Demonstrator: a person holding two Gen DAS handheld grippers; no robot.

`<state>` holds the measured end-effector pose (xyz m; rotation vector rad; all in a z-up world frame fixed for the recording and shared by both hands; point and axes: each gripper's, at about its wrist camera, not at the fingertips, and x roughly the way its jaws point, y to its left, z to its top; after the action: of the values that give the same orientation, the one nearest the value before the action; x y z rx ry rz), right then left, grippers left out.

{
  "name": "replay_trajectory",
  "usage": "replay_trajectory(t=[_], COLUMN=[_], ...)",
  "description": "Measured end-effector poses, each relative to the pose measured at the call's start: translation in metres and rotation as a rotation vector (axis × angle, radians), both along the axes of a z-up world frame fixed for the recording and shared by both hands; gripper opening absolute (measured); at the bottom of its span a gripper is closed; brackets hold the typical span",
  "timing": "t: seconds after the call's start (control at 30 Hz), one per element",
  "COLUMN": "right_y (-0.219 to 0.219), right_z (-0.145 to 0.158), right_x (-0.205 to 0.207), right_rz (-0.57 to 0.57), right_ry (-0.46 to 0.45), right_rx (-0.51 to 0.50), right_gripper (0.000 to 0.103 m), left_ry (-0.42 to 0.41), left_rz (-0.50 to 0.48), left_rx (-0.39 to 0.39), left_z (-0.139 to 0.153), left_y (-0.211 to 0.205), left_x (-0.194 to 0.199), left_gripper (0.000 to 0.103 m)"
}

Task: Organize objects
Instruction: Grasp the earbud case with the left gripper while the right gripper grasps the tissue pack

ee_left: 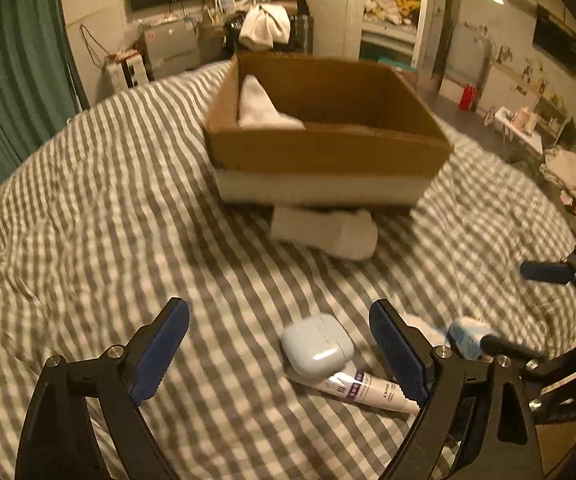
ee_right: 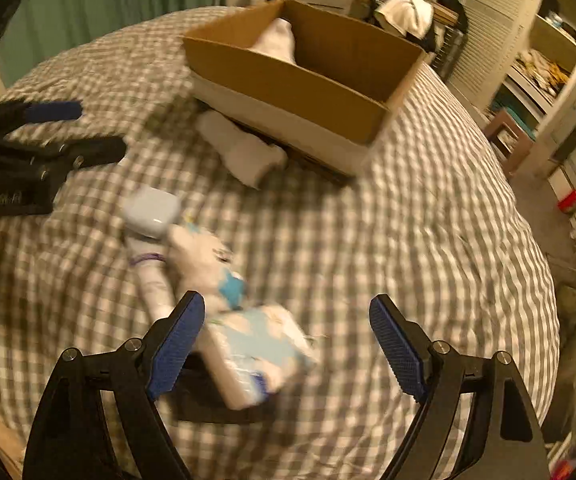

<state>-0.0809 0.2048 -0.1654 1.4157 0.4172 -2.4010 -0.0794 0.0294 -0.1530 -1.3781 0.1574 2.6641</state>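
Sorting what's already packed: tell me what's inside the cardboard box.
One white sock leans in the left corner of the cardboard box. The near wall hides most of the floor.

Left tool point(ee_left: 280, 344) and right tool point(ee_right: 288, 336) both gape wide, holding nothing.

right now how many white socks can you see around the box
2. One white sock stands inside the cardboard box, against its left wall. The other sock lies on the checked bedspread, tucked at the box's front edge. More may be hidden inside the box.
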Motion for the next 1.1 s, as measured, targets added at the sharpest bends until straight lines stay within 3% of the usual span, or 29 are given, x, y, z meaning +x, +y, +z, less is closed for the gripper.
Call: replay_trajectory(t=[0.13, 0.33, 0.47, 0.57, 0.7, 0.77, 0.83, 1.1], right_y=[0.001, -0.021, -0.015, -0.011, -0.013, -0.015, -0.014, -0.005], right_z=[-0.007, -0.036, -0.045, -0.041, -0.037, -0.032, -0.028, -0.007], right_x=[-0.001, 0.002, -0.003, -0.003, 0.001, 0.003, 0.002, -0.001], right_rz=[0.032, 0.117, 0.093, 0.092, 0.109, 0.105, 0.089, 0.051], right_ry=[-0.037, -0.109, -0.132, -0.134, -0.133, -0.121, -0.112, -0.052], right_rx=[-0.051, -0.015, -0.031, -0.090, -0.121, -0.131, -0.142, -0.154], right_gripper=[0.085, 0.085, 0.082, 0.069, 0.049, 0.044, 0.036, 0.025], left_ry=[-0.034, -0.102, -0.106, -0.099, -0.090, -0.087, -0.083, -0.077], left_rz=[-0.006, -0.003, -0.011, -0.011, -0.045, -0.060, -0.070, -0.064], left_rx=[-0.044, -0.027, -0.029, -0.007, 0.029, 0.030, 0.029, 0.036], left_z=[-0.023, -0.053, -0.063, -0.066, -0.066, -0.067, -0.066, -0.051], left_y=[0.010, 0.012, 0.012, 0.012, 0.013, 0.014, 0.015, 0.008], left_x=[-0.002, -0.009, -0.012, -0.013, -0.017, -0.016, -0.013, -0.004], left_gripper=[0.094, 0.094, 0.094, 0.092, 0.062, 0.058, 0.058, 0.057])
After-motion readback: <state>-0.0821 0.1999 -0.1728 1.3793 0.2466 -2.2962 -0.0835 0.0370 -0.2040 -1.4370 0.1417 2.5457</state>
